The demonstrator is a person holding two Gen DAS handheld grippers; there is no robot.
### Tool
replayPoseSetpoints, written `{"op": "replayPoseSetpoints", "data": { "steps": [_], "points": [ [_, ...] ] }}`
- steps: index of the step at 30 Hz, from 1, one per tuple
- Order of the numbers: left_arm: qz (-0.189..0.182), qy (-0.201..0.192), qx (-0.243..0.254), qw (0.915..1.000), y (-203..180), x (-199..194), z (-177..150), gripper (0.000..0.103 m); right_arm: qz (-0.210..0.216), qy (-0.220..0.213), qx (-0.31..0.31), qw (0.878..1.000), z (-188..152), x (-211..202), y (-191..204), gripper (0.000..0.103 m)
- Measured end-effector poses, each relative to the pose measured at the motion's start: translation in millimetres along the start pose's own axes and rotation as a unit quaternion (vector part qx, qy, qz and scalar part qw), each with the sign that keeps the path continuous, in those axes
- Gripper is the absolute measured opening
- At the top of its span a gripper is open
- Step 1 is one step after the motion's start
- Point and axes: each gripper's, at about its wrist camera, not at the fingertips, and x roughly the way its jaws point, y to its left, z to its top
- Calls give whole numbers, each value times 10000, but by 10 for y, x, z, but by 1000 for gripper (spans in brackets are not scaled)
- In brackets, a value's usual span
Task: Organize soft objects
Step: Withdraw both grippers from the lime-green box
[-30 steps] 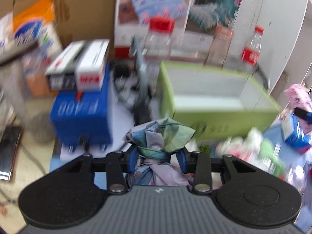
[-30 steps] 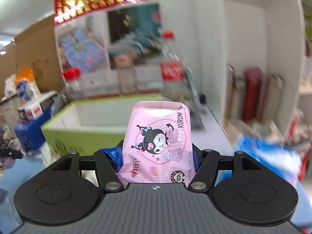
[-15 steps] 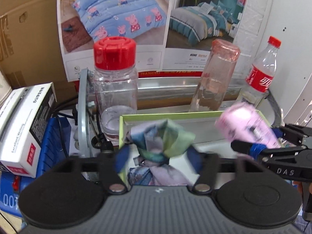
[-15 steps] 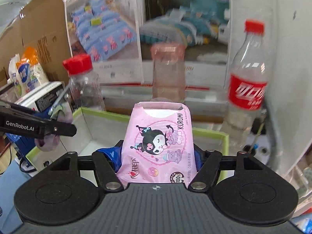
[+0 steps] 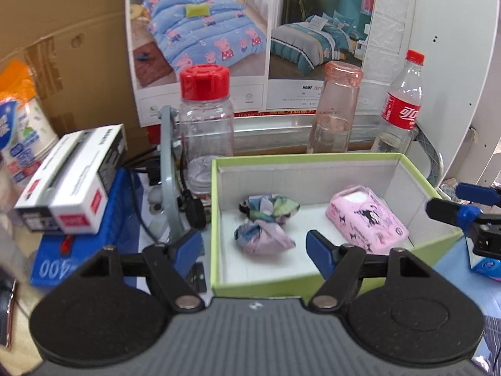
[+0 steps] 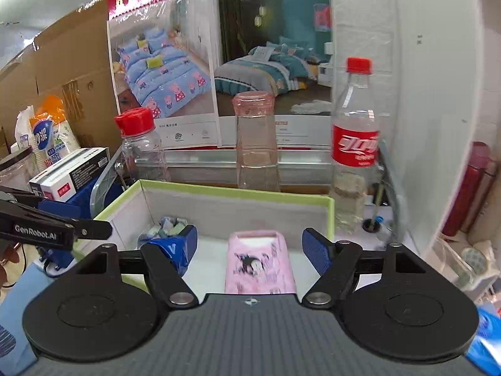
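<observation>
A green box (image 5: pixel 216 219) with a white inside holds a knotted patterned cloth bundle (image 5: pixel 264 225) on its left and a pink cartoon tissue pack (image 5: pixel 366 219) on its right. My left gripper (image 5: pixel 254 247) is open and empty just above the box's near edge. My right gripper (image 6: pixel 249 247) is open and empty over the tissue pack (image 6: pixel 260 263); the bundle (image 6: pixel 166 227) lies behind its left finger. The right gripper also shows at the right edge of the left wrist view (image 5: pixel 463 206).
Behind the box (image 6: pixel 238 192) stand a red-capped jar (image 5: pixel 205 119), a pink glass (image 5: pixel 335 109) and a cola bottle (image 5: pixel 400 106). A white carton (image 5: pixel 72 181) lies on a blue box (image 5: pixel 78 244) at left. Red flasks (image 6: pixel 469 188) stand at right.
Both grippers opened and let go: the cloth bundle and the pink tissue pack now lie inside the green box. Both grippers have drawn back a little.
</observation>
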Motion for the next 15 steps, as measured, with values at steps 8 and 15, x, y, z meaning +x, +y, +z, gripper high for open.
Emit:
{"op": "replayPoseSetpoints", "data": {
  "steps": [8,15],
  "points": [
    [290,-211,-93,9993,-42,-661,-465,77,-766,-320,307,9961,-638,-891,-103,61],
    [452,-221,-298,9983,-59,-979,-824,78,-1485,-511,1099,9815,-1168,-1453,-380,61]
  ]
}}
